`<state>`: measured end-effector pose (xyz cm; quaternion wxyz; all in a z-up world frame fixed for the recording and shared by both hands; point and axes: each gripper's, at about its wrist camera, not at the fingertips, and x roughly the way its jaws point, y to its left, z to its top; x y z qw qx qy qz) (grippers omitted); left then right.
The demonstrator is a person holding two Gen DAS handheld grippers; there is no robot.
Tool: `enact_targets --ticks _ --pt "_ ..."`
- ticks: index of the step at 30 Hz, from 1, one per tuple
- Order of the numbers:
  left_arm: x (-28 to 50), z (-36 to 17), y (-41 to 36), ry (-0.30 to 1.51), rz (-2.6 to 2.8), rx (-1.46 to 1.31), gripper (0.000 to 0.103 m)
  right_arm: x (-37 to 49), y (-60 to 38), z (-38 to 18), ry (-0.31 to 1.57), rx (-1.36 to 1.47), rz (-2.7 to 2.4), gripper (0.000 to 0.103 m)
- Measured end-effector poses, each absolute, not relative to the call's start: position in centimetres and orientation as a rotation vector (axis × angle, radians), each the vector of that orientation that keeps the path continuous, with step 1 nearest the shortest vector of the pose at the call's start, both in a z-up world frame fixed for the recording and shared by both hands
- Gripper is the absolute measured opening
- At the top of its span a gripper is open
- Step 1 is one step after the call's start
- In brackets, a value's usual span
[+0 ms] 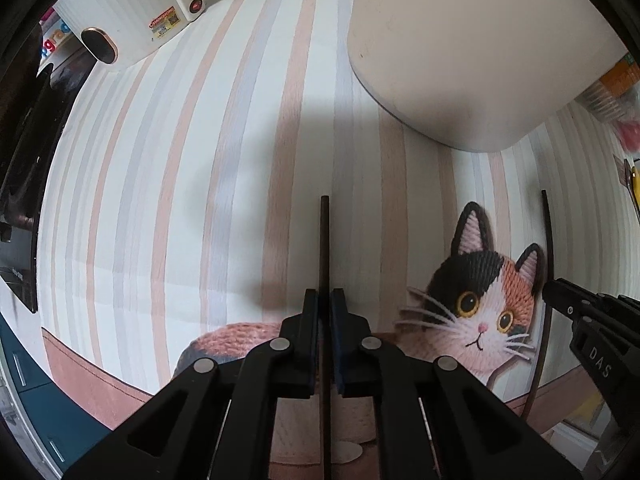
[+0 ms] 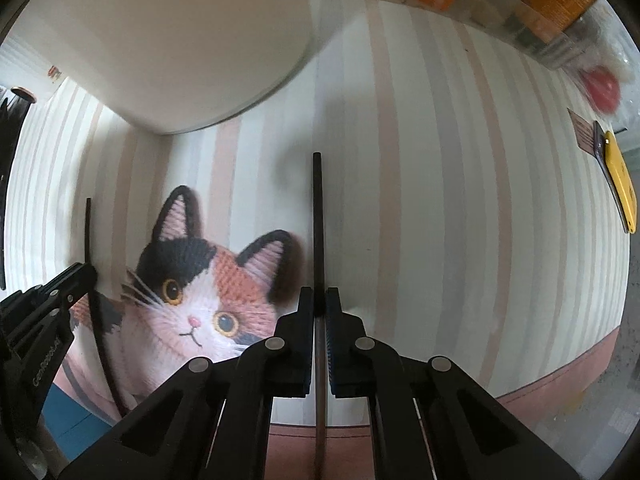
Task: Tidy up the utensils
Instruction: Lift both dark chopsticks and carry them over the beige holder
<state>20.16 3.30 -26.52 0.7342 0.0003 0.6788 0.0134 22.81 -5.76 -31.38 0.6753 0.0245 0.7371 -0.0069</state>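
Black chopsticks, one clamped in each gripper, above the striped cat-print mat.

Left gripper point(image 1: 325, 300) is closed on a dark chopstick point(image 1: 324, 240) that runs between its pads and juts forward past the tips; right gripper point(image 2: 320, 300) is closed the same way on a second chopstick point(image 2: 318, 220). Both point down over the striped mat point(image 1: 180, 200), beside the printed cat point(image 2: 200, 300). A cream container point(image 1: 460, 60) stands on the mat just beyond, with a white appliance point(image 1: 132, 20) further off at the mat's far edge. Risks, as judged: each stick is thin and held at one narrow point, so it may pivot or slide in the pads if its tip meets the mat or the container wall. The two grippers sit close together; a sideways drift could knock one stick against the other.
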Motion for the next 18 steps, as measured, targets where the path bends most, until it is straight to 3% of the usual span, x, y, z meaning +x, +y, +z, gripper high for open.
enact_targets --ticks 11,18 --pt "21.7 -27.0 3.6 1.478 0.039 -0.008 0.003 24.2 -8.6 -31.5 1.671 0.078 0.027 0.006" --pt "21.9 -24.0 3.1 1.415 -0.001 0.019 0.003 23.4 -10.2 -30.0 1.615 0.120 0.054 0.005"
